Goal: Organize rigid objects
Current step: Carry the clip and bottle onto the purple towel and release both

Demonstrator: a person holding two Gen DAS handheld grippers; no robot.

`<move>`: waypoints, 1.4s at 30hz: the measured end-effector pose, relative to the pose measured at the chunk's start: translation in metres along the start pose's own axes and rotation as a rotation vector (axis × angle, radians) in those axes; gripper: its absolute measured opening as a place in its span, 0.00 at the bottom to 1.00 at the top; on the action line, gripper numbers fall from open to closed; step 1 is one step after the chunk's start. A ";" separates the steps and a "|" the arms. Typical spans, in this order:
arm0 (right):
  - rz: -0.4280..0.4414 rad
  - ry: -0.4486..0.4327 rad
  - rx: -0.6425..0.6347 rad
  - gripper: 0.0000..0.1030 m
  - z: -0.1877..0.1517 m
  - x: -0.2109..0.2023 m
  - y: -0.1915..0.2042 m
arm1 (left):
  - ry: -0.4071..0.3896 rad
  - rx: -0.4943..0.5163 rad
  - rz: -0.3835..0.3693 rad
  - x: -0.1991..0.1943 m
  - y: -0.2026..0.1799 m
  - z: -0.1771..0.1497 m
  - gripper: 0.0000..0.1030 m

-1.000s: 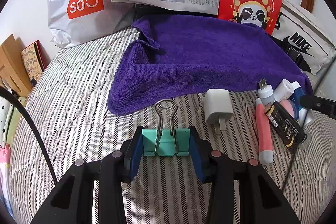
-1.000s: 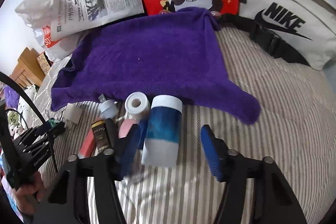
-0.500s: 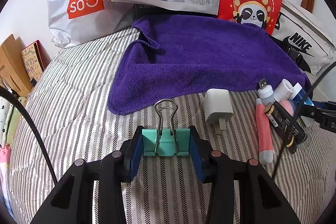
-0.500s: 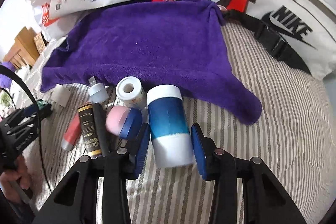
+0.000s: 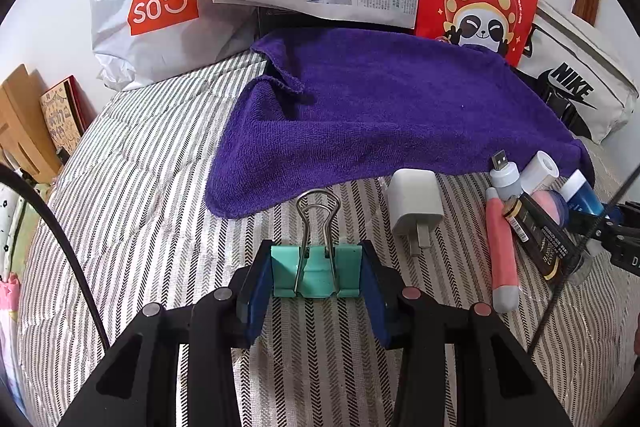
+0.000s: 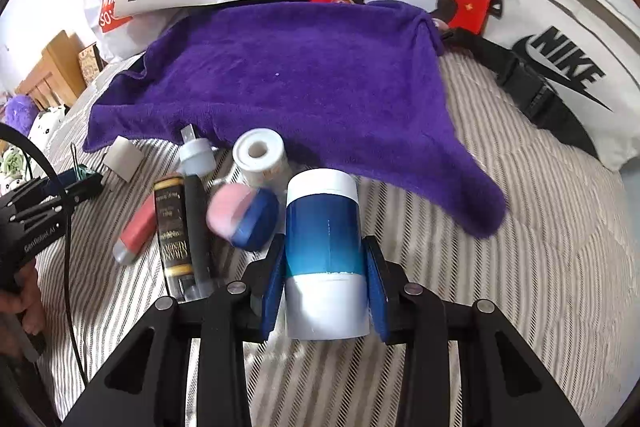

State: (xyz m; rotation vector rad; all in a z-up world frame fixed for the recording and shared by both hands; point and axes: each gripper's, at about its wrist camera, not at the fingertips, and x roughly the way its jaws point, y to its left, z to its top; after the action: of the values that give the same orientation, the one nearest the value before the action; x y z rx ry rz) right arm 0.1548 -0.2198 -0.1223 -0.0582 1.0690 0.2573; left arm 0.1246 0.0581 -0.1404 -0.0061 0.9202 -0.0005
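Left gripper (image 5: 316, 277): both blue pads pressed against the sides of one teal binder clip (image 5: 316, 273), low over the striped bedding (image 5: 140, 195). Right gripper (image 6: 326, 291): clamped on one blue-and-white bottle (image 6: 325, 251). Only the right wrist view shows that grasp; the left wrist view shows just the bottle's capped end. Lying near the bottle: one pink-and-blue jar (image 6: 244, 213), one white tape roll (image 6: 259, 157), one USB stick (image 6: 195, 155), one black-and-gold tube (image 6: 173, 231), one pink tube (image 6: 138, 225), one white charger (image 5: 416, 205). One purple towel (image 5: 380, 111) lies behind them.
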 end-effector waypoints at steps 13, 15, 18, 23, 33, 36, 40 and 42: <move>0.035 -0.047 -0.004 0.36 0.000 -0.047 -0.006 | -0.027 -0.051 -0.049 -0.038 0.012 0.006 0.38; 0.041 -0.053 -0.002 0.36 0.005 -0.054 -0.007 | -0.034 -0.070 -0.081 -0.045 0.017 0.010 0.38; 0.043 -0.074 0.003 0.36 0.017 -0.064 -0.008 | -0.043 -0.086 -0.110 -0.051 0.021 0.020 0.38; 0.035 -0.107 -0.004 0.36 0.045 -0.074 -0.008 | -0.055 -0.076 -0.122 -0.060 0.026 0.042 0.38; 0.036 -0.142 -0.007 0.36 0.114 -0.060 -0.017 | -0.076 -0.028 -0.138 -0.052 0.026 0.111 0.38; 0.030 -0.143 -0.014 0.36 0.133 -0.051 -0.020 | -0.076 -0.017 -0.144 -0.042 0.026 0.136 0.38; 0.033 -0.143 -0.001 0.36 0.161 -0.032 -0.024 | -0.071 -0.019 -0.145 -0.026 0.027 0.164 0.38; 0.039 -0.135 0.007 0.36 0.171 -0.019 -0.026 | -0.070 -0.021 -0.156 -0.017 0.025 0.176 0.38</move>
State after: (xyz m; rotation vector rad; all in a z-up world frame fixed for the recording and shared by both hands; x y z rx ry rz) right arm 0.2994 -0.2189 -0.0246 -0.0138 0.9374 0.2891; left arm 0.2546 0.0843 -0.0203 -0.0970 0.8473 -0.1346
